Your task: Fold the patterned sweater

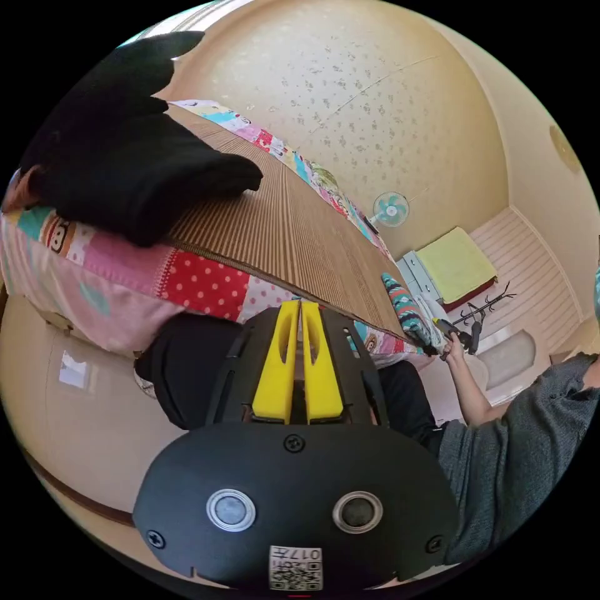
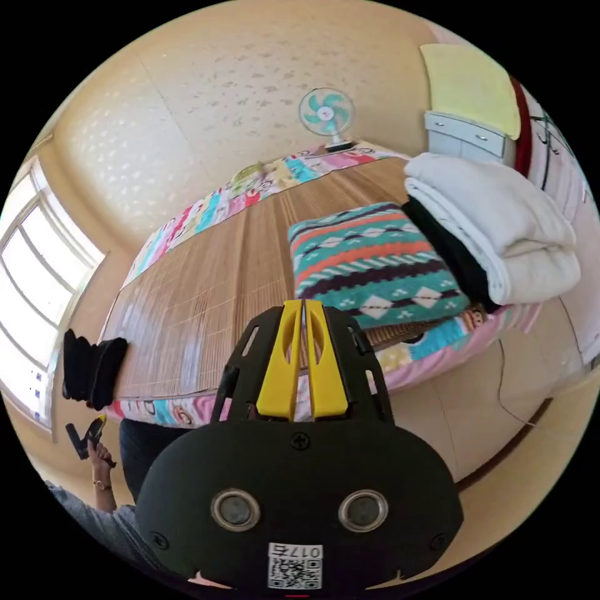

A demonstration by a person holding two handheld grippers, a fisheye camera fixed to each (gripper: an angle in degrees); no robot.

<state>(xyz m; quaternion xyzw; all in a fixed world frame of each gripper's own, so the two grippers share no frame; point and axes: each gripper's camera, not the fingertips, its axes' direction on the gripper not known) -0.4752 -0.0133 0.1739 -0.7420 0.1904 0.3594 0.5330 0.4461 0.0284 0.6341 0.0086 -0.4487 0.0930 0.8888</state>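
- Left gripper (image 1: 300,306), black body with yellow jaws: jaws together, clamping nothing, held off the bed edge.
- Right gripper (image 2: 303,306), same build: jaws together, clamping nothing.
- Patterned knit sweater in teal, orange and dark bands (image 2: 375,265): folded flat on woven bamboo mat (image 2: 200,294), near bed edge, touching stack of folded white and black clothes (image 2: 494,225).
- Folded black garment (image 1: 131,169): on mat's opposite end.

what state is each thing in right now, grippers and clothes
left gripper: shut, holding nothing
right gripper: shut, holding nothing
patterned sweater: folded, lying flat on the mat
white garment: folded, stacked beside the sweater
black garment: folded, lying at the bed's edge
fan: upright; running or not, cannot tell
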